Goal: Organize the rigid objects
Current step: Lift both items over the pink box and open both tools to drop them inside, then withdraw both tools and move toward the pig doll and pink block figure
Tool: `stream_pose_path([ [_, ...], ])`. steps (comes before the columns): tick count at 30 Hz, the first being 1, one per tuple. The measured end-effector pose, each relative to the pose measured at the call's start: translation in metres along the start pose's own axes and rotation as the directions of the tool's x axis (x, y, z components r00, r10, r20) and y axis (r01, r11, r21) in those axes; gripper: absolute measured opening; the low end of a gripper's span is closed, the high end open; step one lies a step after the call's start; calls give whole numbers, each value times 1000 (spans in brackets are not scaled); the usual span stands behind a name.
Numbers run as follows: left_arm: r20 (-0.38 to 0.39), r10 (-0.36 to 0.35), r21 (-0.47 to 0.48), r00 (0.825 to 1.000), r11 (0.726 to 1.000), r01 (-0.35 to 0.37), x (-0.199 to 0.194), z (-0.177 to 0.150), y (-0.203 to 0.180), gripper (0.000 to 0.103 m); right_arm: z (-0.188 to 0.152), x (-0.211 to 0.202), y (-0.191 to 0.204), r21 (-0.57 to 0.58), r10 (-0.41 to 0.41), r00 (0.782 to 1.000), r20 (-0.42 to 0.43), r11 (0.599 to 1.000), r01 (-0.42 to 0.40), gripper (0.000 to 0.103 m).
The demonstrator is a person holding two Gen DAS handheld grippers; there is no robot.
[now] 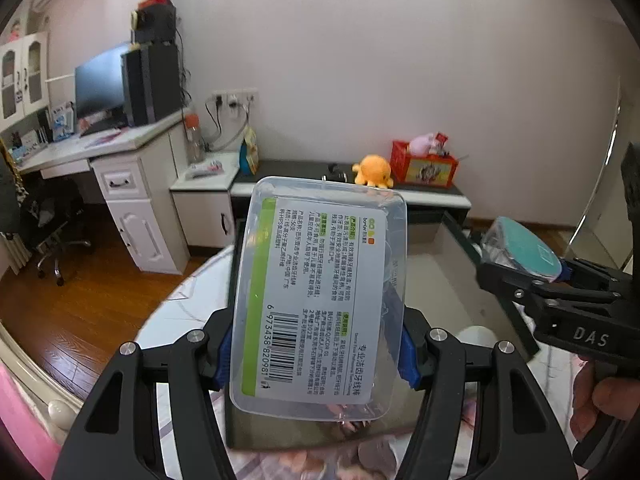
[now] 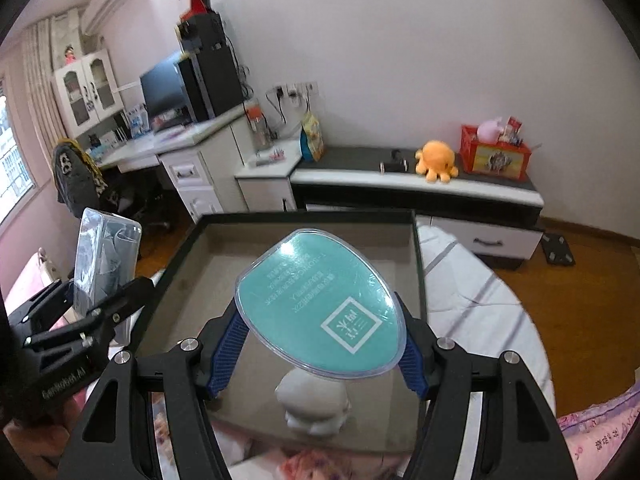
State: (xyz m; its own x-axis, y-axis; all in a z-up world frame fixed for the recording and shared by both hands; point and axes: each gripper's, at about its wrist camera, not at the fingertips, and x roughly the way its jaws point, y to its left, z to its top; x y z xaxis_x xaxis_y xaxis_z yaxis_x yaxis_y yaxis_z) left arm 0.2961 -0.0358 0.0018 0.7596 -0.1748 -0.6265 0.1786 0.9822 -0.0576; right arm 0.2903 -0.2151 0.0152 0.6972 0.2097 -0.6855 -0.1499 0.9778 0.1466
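My left gripper [image 1: 316,356] is shut on a clear rectangular plastic box [image 1: 320,296] with a white and green label and a barcode, held up over a dark-rimmed open tray [image 1: 456,220]. My right gripper [image 2: 320,354] is shut on a clear oval case with a teal insert [image 2: 320,308], also held above the tray [image 2: 416,240]. In the left wrist view the oval case [image 1: 520,252] and the right gripper [image 1: 520,276] show at the right edge. The left gripper [image 2: 96,304] with the rectangular box [image 2: 104,256] shows at the left of the right wrist view.
A small white figurine [image 2: 316,404] stands inside the tray under the oval case. The tray rests on a bed with patterned bedding [image 2: 480,292]. Beyond are a low black-and-white cabinet [image 2: 420,188] with an orange octopus plush [image 2: 436,160] and red crate [image 2: 496,152], and a white desk [image 2: 192,144].
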Motion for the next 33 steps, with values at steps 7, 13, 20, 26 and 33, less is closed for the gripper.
stream_pose_path([
  [7,-124,-13,-5,992,1000,12,57,-8,-2,63,-4,52,-12,26,-3,993,-118,1000,6,68],
  [13,-106,52,34,993,998,-48,54,-11,-4,102,-8,61,-20,58,10,989,-151,998,-1,82],
  [20,-33,54,36,998,998,-53,13,-12,0,103,-13,47,-28,139,23,990,-136,990,-4,93],
  [26,27,42,-24,999,999,-41,-36,-20,11,103,-17,1,-20,159,4,1000,-23,987,0,103],
  [33,63,63,-44,996,997,-61,-92,-33,8,103,-30,-72,0,143,-20,994,110,990,4,103],
])
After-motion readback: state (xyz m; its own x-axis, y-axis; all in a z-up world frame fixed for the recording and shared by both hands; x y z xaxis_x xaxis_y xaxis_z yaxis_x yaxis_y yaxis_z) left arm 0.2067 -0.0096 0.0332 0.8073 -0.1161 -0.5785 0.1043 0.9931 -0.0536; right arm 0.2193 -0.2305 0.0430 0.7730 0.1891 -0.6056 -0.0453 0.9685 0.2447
